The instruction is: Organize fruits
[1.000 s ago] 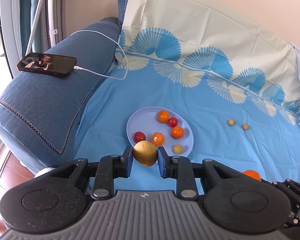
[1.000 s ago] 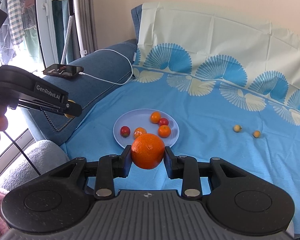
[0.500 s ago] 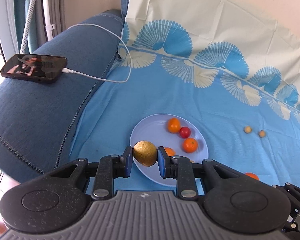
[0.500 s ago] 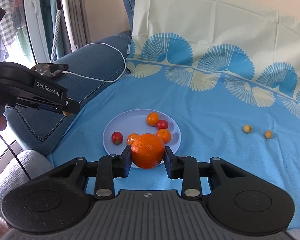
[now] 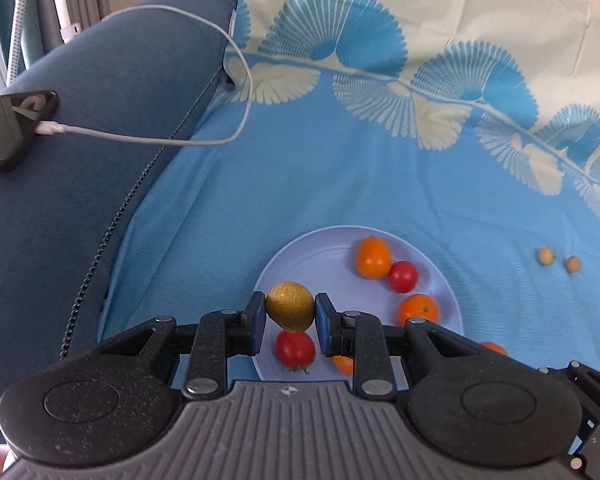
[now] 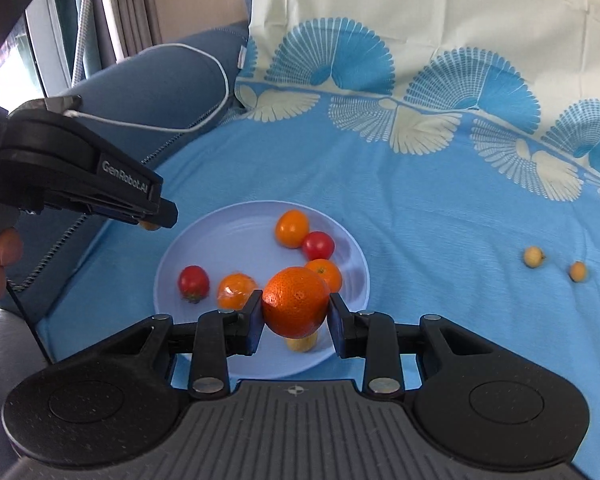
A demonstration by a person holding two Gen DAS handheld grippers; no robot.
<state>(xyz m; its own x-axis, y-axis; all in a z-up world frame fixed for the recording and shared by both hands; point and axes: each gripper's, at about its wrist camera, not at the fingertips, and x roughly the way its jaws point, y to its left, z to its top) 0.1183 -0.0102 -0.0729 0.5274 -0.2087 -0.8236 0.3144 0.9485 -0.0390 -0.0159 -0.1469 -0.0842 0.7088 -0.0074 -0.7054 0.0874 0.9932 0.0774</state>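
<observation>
My left gripper is shut on a yellow-brown kiwi and holds it above the left rim of a pale blue plate. My right gripper is shut on a large orange above the plate's near edge. The plate holds several small oranges, two red tomatoes and a small yellow fruit. The left gripper also shows in the right wrist view over the plate's left edge.
Two small yellow fruits lie on the blue patterned sheet right of the plate. A phone with a white cable rests on the dark blue sofa arm at left.
Both grippers have moved forward toward the plate with their fruits still held. The left one now hangs over the plate's left rim, the right over its near edge.
</observation>
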